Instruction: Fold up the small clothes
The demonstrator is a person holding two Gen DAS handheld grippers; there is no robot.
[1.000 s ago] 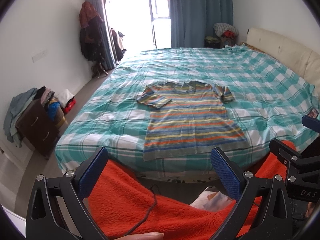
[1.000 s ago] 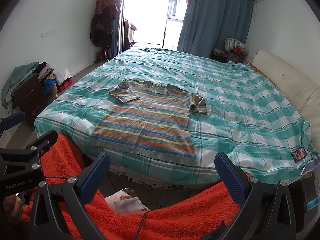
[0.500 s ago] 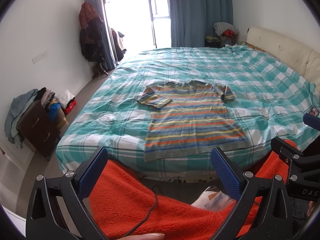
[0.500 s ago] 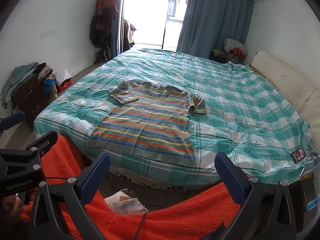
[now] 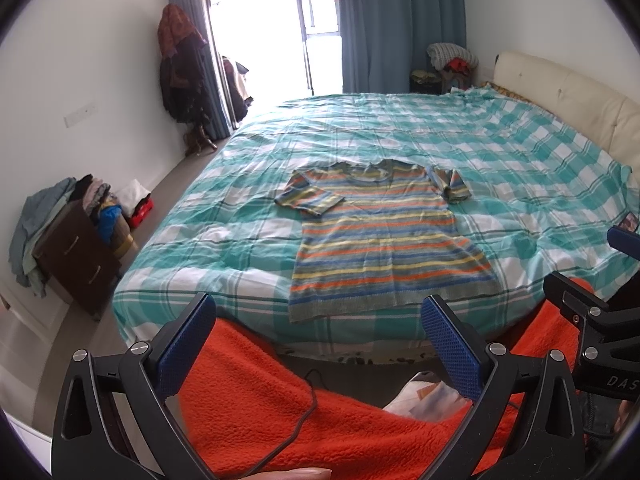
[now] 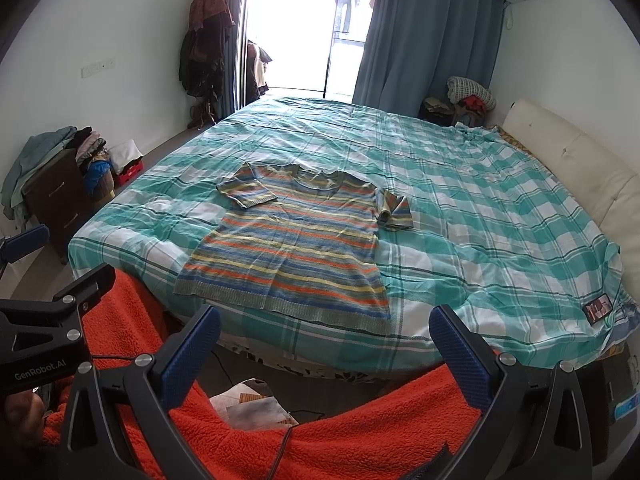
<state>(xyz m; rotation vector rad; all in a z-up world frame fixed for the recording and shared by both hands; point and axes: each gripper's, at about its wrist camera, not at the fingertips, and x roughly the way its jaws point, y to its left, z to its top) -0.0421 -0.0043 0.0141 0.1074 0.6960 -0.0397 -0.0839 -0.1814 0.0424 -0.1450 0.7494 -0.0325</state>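
left tongs (image 5: 316, 320): black angular plastic frame with two blue pads of fine diamond-grid texture, spread wide apart, gripping nothing.
right tongs (image 6: 328, 332): same black frame and blue textured pads, spread just as wide, nothing between them; they sit to the right of the left tongs, beside them.
orange fleece (image 5: 256, 396): fuzzy, nubby bright orange fabric directly under both tongs, with a thin black cable (image 5: 308, 408) snaking over it.
bed (image 6: 460, 216): just beyond the tongs' tips, a broad mattress under a thin, creased teal-and-white checked sheet.
striped sweater (image 5: 380, 240): ahead of both tongs, well clear of the pads, a small short-sleeved knit lying flat and face up near the bed's front edge; horizontal bands of blue, orange, yellow and grey, ribbed grey hem nearest the tongs, neckline away. its left sleeve lies flat, its right sleeve is bunched.
headboard (image 6: 568, 160): far right, padded cream panel.
dresser (image 5: 76, 256): far left, dark brown, heaped with loose clothes.
curtains (image 6: 428, 36): farthest, blue pleated drapes beside a bright glass door.
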